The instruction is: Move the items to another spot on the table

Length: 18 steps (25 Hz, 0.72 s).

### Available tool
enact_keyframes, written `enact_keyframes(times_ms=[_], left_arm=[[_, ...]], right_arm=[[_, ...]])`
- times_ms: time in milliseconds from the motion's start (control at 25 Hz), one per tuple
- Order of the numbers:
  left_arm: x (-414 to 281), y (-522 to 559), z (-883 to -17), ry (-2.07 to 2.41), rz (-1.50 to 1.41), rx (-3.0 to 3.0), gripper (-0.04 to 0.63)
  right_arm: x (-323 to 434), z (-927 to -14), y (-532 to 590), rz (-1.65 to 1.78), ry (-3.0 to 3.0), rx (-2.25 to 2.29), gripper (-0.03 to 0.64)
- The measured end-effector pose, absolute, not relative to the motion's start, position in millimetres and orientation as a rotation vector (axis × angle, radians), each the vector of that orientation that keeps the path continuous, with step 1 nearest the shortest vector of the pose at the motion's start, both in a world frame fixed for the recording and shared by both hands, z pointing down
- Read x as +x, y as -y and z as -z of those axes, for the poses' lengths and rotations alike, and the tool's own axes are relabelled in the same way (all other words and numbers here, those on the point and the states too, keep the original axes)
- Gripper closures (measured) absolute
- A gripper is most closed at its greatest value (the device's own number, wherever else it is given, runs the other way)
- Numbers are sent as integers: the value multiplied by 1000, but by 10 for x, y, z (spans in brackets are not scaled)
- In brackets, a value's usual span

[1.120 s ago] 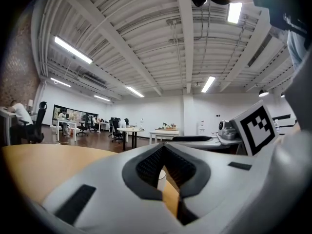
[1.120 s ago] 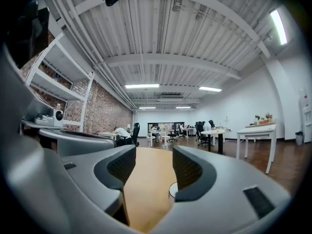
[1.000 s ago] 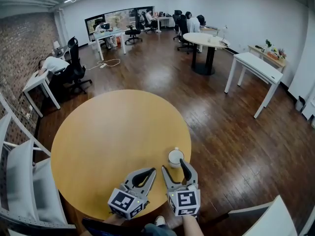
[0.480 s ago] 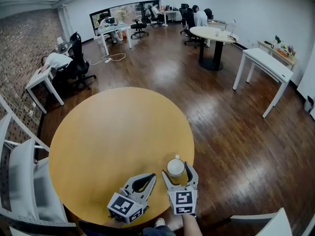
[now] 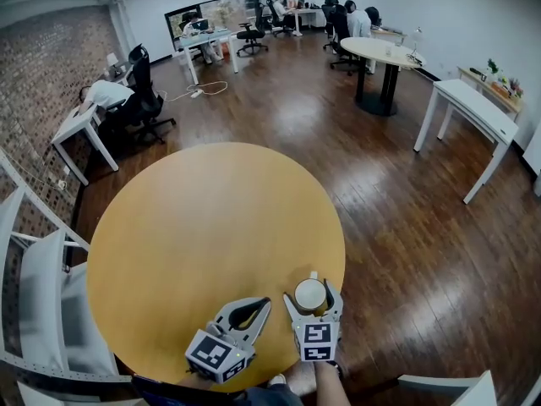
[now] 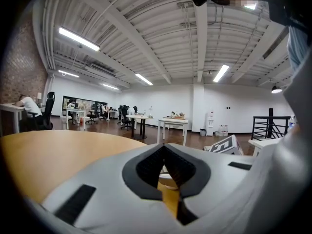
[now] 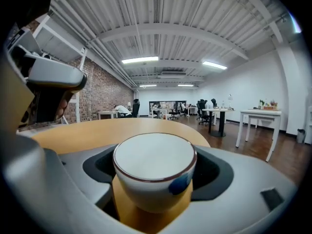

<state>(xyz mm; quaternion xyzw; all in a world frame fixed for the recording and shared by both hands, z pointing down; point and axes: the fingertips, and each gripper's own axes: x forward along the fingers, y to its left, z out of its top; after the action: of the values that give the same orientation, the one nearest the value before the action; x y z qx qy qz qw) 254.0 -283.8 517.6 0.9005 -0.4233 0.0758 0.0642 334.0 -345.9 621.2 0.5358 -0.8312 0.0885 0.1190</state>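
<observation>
A white cup (image 5: 310, 295) with a brown rim and a blue mark on its side stands on the round yellow table (image 5: 194, 227), near its front right edge. My right gripper (image 5: 311, 293) is open around it. Its jaws have just been opening, and the cup (image 7: 154, 177) sits between them with dark gaps on both sides, the pads not pressing. Just left of it, my left gripper (image 5: 262, 304) is shut over the table with nothing held. In the left gripper view the closed fingertips (image 6: 163, 148) meet, and the cup (image 6: 167, 180) shows through the gap below them.
A white chair (image 5: 38, 303) stands at the table's left. Wooden floor (image 5: 406, 235) lies to the right of the table. Farther off are white desks (image 5: 469, 108), a round white table (image 5: 387, 53) and seated people.
The right gripper has come down and forward, so the cup that stood ahead of its fingertips is now between wider jaws. The left gripper has sunk slightly beside it.
</observation>
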Motion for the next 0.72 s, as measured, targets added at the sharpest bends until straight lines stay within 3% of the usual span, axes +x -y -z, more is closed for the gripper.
enact_keyframes(times_ms=[720], left_arm=[[2318, 2725, -5147, 1345, -251, 2704, 590]], right_arm=[[3285, -6288, 3554, -196, 2422, 1579, 210]])
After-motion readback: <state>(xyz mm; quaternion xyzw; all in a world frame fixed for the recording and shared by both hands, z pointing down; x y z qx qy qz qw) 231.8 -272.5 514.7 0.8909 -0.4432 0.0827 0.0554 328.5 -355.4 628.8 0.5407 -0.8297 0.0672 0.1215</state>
